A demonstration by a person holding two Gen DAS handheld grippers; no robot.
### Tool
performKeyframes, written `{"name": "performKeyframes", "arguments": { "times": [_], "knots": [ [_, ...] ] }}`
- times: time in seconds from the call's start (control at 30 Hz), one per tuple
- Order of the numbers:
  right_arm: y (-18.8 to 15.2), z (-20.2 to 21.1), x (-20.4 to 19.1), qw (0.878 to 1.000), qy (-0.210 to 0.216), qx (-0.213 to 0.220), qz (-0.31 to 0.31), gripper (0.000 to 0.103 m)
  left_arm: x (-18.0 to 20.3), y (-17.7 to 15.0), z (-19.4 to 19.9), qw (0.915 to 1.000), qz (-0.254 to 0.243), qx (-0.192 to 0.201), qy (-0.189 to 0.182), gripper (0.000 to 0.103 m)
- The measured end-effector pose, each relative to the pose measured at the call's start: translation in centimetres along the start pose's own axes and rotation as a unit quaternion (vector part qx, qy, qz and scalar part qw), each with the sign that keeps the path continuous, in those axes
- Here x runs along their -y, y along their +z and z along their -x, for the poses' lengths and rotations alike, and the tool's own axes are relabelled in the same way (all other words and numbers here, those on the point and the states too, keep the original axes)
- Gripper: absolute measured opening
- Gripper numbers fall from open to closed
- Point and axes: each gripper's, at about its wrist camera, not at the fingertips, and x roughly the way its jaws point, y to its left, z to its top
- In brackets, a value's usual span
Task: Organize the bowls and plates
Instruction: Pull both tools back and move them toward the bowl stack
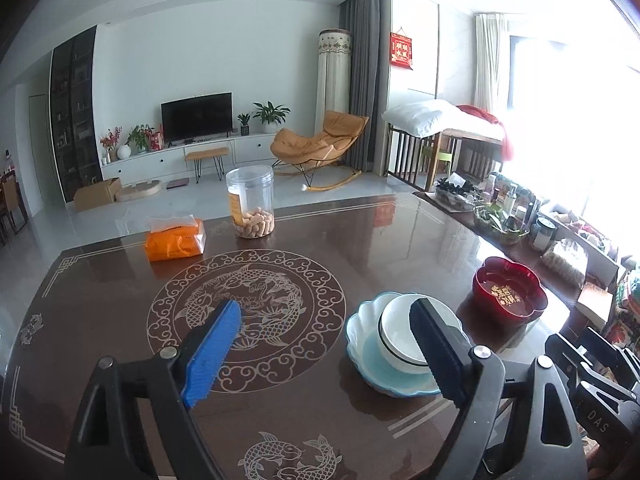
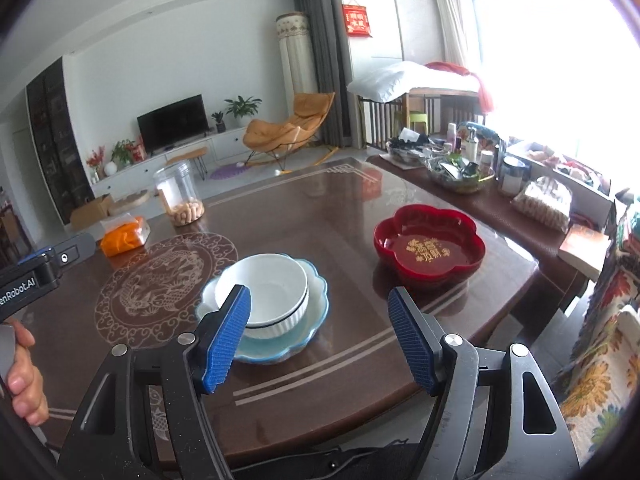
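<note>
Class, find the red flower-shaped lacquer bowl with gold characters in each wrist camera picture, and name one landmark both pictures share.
Left wrist view: the red flower-shaped lacquer bowl sits at the right, on the brown table, beyond the gripper's right finger.
Right wrist view: the same bowl sits right of centre, past the open fingers.
Shared landmark: the white ribbed bowl nested in the pale blue scalloped plate, left of the red bowl in both.

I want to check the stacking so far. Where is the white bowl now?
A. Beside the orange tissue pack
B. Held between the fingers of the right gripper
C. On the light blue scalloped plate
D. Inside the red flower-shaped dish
C: the white bowl sits on the light blue scalloped plate, apart from the empty red dish; both grippers are open.
</note>
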Motion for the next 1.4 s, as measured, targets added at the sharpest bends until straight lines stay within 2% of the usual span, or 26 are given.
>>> {"name": "performKeyframes", "arguments": {
  "times": [0.13, 0.23, 0.27, 0.3, 0.33, 0.4, 0.43, 0.5, 0.6, 0.67, 0.73, 0.8, 0.87, 1.0, 1.13, 1.23, 1.3, 1.4],
  "knots": [
    [0.3, 2.1, 0.3, 0.999, -0.010, 0.030, -0.004, 0.074, 0.3, 0.0, -0.2, 0.9996, -0.005, -0.016, -0.022, 0.086],
    [1.0, 4.8, 0.8, 0.995, -0.019, 0.099, -0.015, 0.074, 0.5, -0.8, -1.3, 0.9979, -0.010, -0.048, -0.042, 0.087],
    [1.0, 5.6, 1.0, 0.992, -0.015, 0.127, -0.021, 0.077, 0.4, -1.2, -1.7, 0.9976, -0.003, -0.054, -0.043, 0.087],
    [1.1, 5.9, 1.2, 0.989, 0.002, 0.149, -0.024, 0.084, 0.1, -1.6, -2.0, 0.9971, 0.007, -0.059, -0.046, 0.086],
    [1.0, 5.7, 1.4, 0.987, 0.030, 0.159, -0.023, 0.085, -0.1, -2.1, -2.3, 0.9961, 0.015, -0.071, -0.051, 0.086],
    [1.0, 4.0, 1.5, 0.989, 0.086, 0.121, -0.011, 0.084, 0.0, -2.6, -2.9, 0.9944, 0.001, -0.097, -0.043, 0.086],
    [1.0, 3.0, 1.3, 0.992, 0.088, 0.090, -0.005, 0.084, 0.2, -2.7, -3.1, 0.9942, -0.018, -0.103, -0.025, 0.086],
    [0.4, 2.0, 1.1, 0.996, 0.072, 0.060, 0.000, 0.084, 0.5, -2.9, -3.1, 0.9935, -0.054, -0.099, 0.018, 0.086],
    [-0.2, 2.0, 0.9, 0.997, 0.052, 0.064, 0.005, 0.084, 0.0, -2.7, -2.4, 0.9940, -0.061, -0.077, 0.048, 0.086],
    [0.2, 1.7, 0.4, 0.999, 0.024, 0.044, 0.022, 0.084, -0.4, -2.2, -1.6, 0.9950, -0.060, -0.064, 0.047, 0.086],
    [0.7, 1.2, 0.1, 0.999, -0.011, -0.005, 0.030, 0.084, -0.2, -1.5, -0.5, 0.9954, -0.062, -0.051, 0.052, 0.087],
    [1.4, 1.1, 0.3, 0.998, -0.029, -0.055, 0.010, 0.084, -0.1, -0.5, 0.9, 0.9959, -0.061, -0.044, 0.049, 0.087],
    [2.3, 1.9, 0.6, 0.996, -0.033, -0.083, -0.023, 0.084, 0.0, 0.6, 2.6, 0.9974, -0.052, -0.034, 0.037, 0.087],
    [3.7, 6.2, -0.2, 0.998, -0.030, -0.037, -0.035, 0.084, -0.1, 1.8, 4.8, 0.9981, -0.046, -0.021, 0.034, 0.094],
    [4.4, 8.6, -2.3, 1.000, -0.025, -0.011, -0.013, 0.084, 0.2, 1.7, 5.0, 0.9981, -0.050, -0.026, 0.026, 0.094],
    [4.0, 8.2, -3.1, 1.000, -0.029, -0.007, 0.010, 0.084, 0.5, 0.8, 3.9, 0.9972, -0.055, -0.044, 0.024, 0.094],
    [3.4, 7.0, -3.1, 0.999, -0.034, -0.019, 0.018, 0.084, 0.3, -0.1, 2.4, 0.9961, -0.058, -0.064, 0.019, 0.094],
    [2.1, 5.3, -2.0, 0.998, -0.035, -0.039, 0.016, 0.084, -0.6, -1.7, -0.8, 0.9935, -0.047, -0.102, -0.021, 0.094]
  ]
}}
